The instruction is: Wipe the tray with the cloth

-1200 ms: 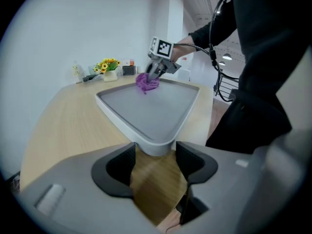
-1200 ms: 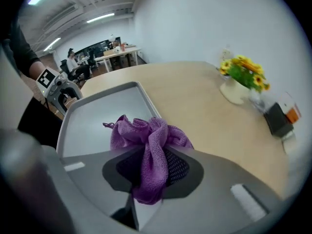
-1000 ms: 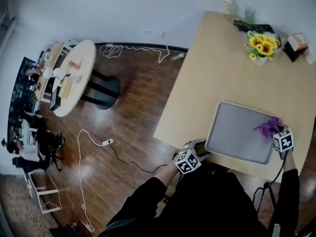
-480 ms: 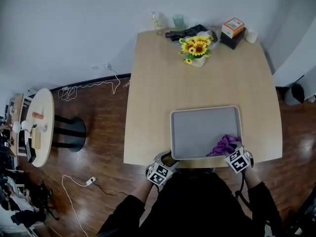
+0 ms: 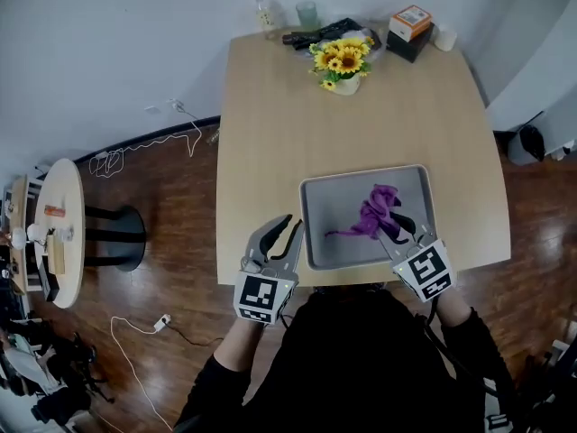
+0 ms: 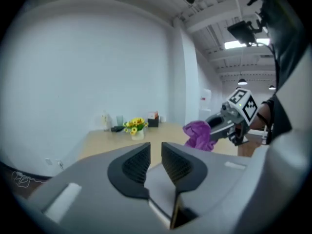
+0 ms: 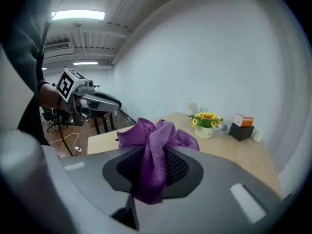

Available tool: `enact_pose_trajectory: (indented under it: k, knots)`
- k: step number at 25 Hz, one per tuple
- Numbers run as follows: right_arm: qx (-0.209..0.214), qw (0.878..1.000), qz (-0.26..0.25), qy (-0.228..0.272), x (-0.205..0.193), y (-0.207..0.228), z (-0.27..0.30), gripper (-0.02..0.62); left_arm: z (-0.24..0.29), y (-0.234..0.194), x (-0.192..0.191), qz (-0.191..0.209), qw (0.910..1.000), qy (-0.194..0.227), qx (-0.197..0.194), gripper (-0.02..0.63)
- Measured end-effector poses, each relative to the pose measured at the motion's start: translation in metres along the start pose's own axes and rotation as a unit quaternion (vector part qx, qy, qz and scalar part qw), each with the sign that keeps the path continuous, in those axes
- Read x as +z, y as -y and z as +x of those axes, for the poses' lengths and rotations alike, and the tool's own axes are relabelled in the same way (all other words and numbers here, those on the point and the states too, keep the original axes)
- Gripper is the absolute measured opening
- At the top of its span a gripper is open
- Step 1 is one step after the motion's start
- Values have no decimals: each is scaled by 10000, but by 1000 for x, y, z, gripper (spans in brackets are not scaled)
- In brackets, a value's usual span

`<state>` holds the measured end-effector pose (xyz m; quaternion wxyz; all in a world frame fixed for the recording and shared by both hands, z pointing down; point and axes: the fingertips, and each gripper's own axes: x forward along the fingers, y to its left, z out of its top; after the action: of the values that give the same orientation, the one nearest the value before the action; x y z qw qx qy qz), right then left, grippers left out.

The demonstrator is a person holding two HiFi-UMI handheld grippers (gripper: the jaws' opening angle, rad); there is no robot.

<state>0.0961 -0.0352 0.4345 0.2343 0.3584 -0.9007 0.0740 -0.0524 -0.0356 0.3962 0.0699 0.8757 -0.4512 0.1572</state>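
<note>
The grey tray (image 5: 332, 198) lies near the front edge of the wooden table (image 5: 270, 124). My right gripper (image 5: 398, 225) is shut on the purple cloth (image 5: 374, 207), which hangs bunched over the tray's middle. The cloth (image 7: 155, 145) fills the right gripper view and drapes between the jaws of the right gripper (image 7: 155, 161). My left gripper (image 5: 283, 234) hovers just left of the tray. Its jaws have just been closing, and the left gripper (image 6: 156, 154) now shows only a thin slit with nothing in it. The left gripper view also catches the cloth (image 6: 198, 134) in the right gripper (image 6: 225, 124).
At the table's far edge stand a vase of sunflowers (image 5: 341, 64), an orange box on a black block (image 5: 410, 27), a bottle (image 5: 264, 13), a glass (image 5: 306, 13) and a white cup (image 5: 444, 39). A round side table (image 5: 52, 242) and cables are on the floor at left.
Both grippers rose from the table's front edge. The cloth left the tray's near right corner and now hangs over its middle. The left jaws have come together.
</note>
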Motion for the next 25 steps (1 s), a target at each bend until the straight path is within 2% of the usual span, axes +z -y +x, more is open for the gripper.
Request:
enact_pose_trajectory:
  k: [2, 4, 7, 10, 13, 19, 25]
  knots:
    - [-134, 9991, 22, 398, 25, 1, -11, 83, 8, 9, 37, 102, 9992, 396, -23, 36]
    - [-266, 9975, 19, 652, 42, 5, -23, 83, 16, 26, 57, 116, 9981, 598, -134, 32]
    - [-425, 9953, -18, 868, 54, 12, -44, 83, 23, 48, 69, -113, 9967, 756, -261, 32]
    - [-639, 9921, 144, 1065, 55, 27, -67, 83, 26, 62, 68, -208, 9973, 635, -298, 32]
    - [-1068, 9876, 348, 1093, 43, 59, -93, 83, 33, 70, 64, -303, 9978, 528, -255, 34]
    - [-1927, 9761, 674, 739, -5, 134, -132, 84, 39, 76, 58, -466, 9978, 472, -27, 35]
    - [-2343, 9664, 1017, 283, -59, 184, -143, 84, 35, 78, 50, -552, 9974, 381, 260, 35]
